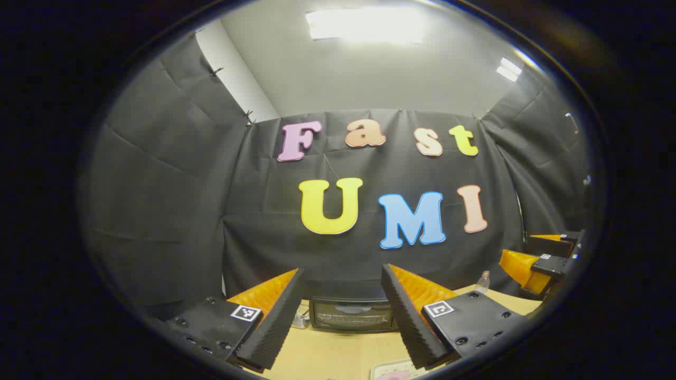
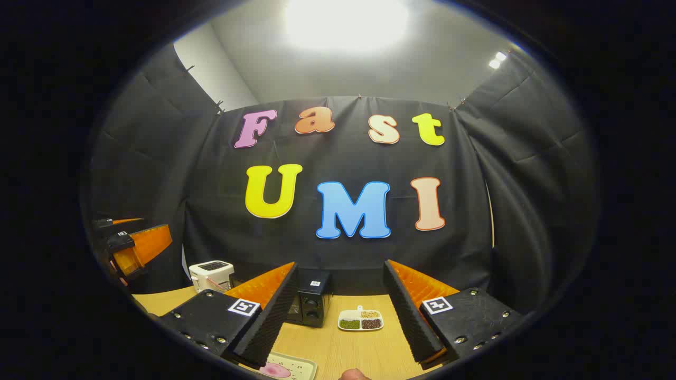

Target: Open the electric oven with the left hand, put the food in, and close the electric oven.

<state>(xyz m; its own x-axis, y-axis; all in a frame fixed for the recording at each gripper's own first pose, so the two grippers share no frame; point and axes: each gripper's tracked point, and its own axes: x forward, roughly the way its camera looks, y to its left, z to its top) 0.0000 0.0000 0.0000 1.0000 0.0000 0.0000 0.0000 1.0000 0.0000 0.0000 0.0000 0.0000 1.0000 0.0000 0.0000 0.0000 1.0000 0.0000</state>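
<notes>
In the left gripper view the electric oven (image 1: 353, 314) sits low in the frame's centre, straight ahead between the spread fingers of the left tool (image 1: 342, 316), door closed and facing it, on the desk (image 1: 338, 353). The right tool (image 2: 338, 316), also spread and empty, sees the oven left of centre, so the left is better lined up

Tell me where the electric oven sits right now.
The electric oven stands at the table's far edge against the black cloth wall, centred between the fingers in the left gripper view.
</notes>
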